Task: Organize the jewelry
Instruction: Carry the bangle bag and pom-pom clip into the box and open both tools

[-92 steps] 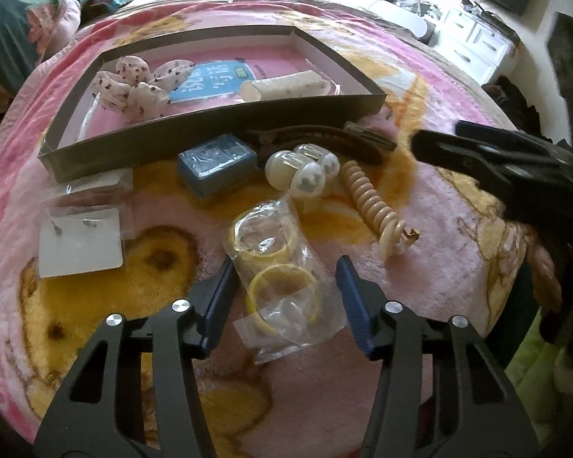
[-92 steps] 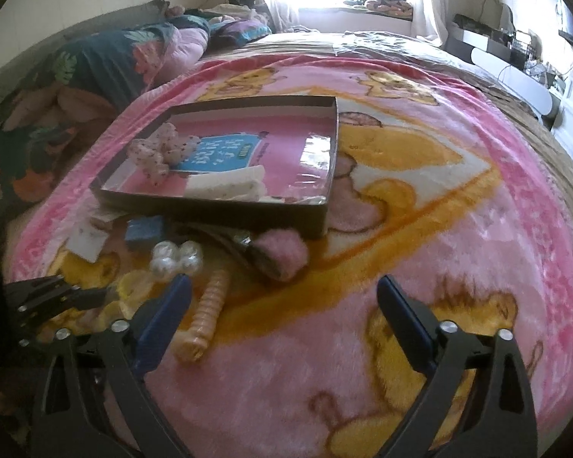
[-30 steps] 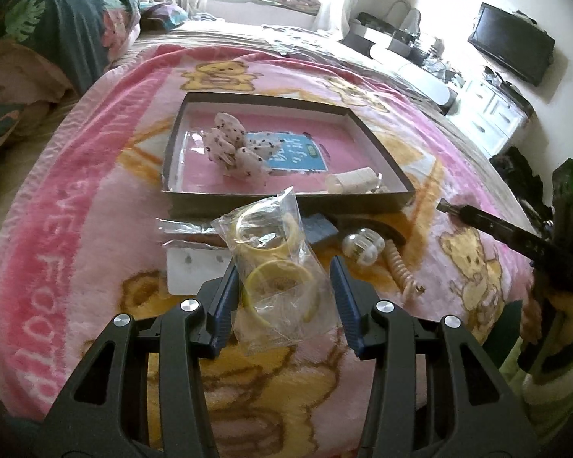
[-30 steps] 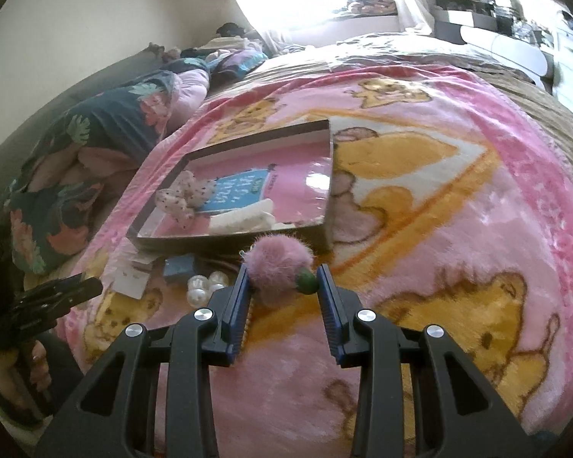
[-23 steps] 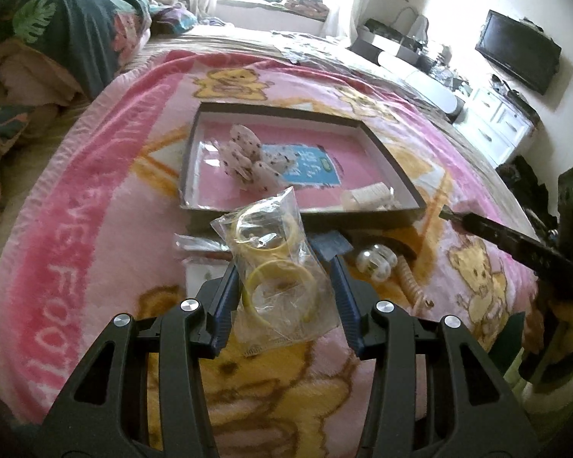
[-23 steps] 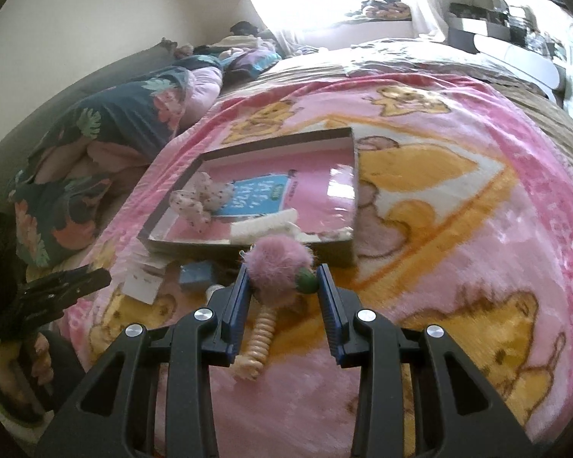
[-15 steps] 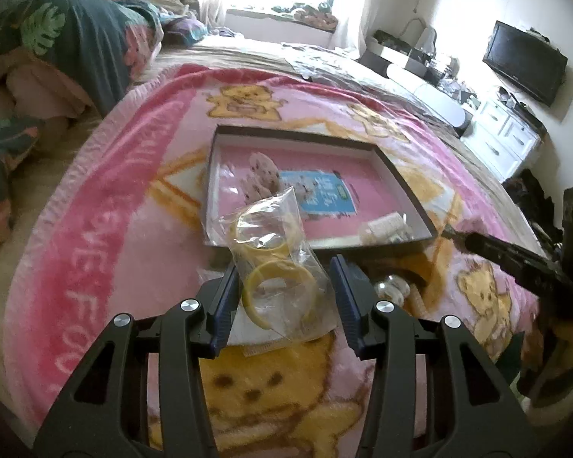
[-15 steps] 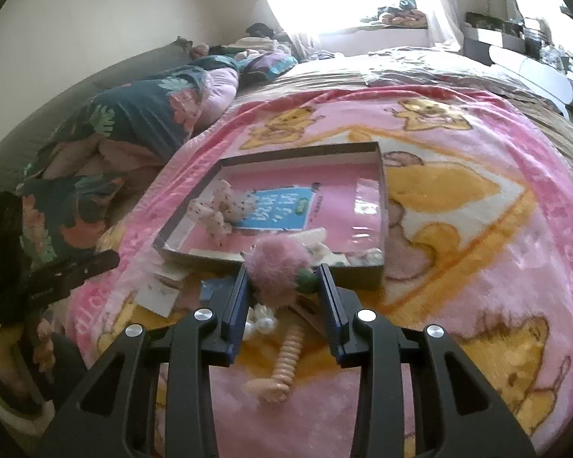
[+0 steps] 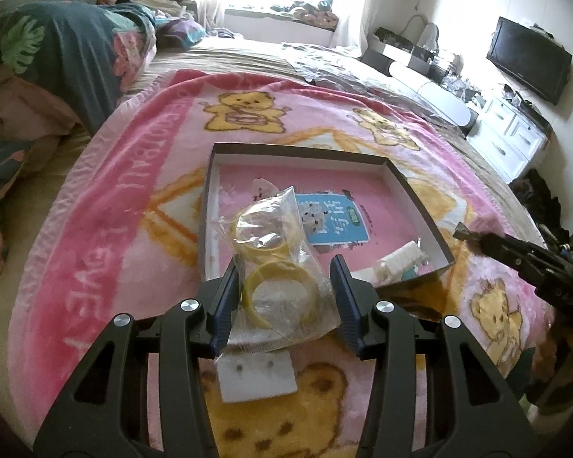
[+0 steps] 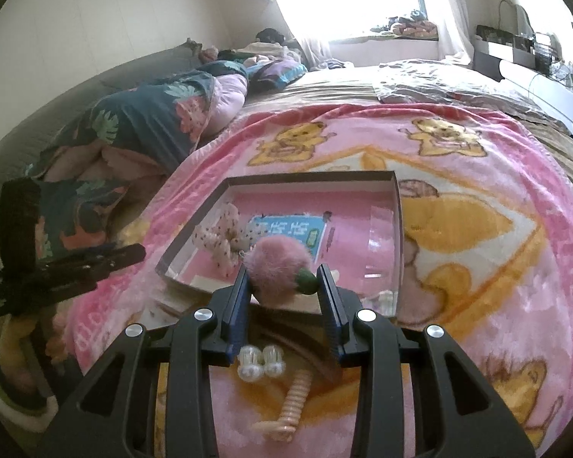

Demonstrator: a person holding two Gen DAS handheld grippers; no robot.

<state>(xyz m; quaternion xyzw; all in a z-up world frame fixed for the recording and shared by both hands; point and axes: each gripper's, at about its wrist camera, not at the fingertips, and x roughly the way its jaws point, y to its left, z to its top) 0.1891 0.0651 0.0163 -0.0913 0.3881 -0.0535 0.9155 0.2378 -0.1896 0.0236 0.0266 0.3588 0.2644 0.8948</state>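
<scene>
Pink blanket (image 9: 133, 198); clear bag (image 9: 282, 267) shows yellow bangles (image 9: 279, 286).

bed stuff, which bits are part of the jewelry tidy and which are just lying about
Job: tray; bag of yellow bangles in left tool; pink pompom in right tool; pearl clips; spiral hair tie; earring card.

Lying about: quilt; television.

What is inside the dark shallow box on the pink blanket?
Inside the dark shallow box lie a white spotted fabric bow, a blue printed card and a white ribbed piece. The held pink fluffy pompom hides part of the floor.
</scene>
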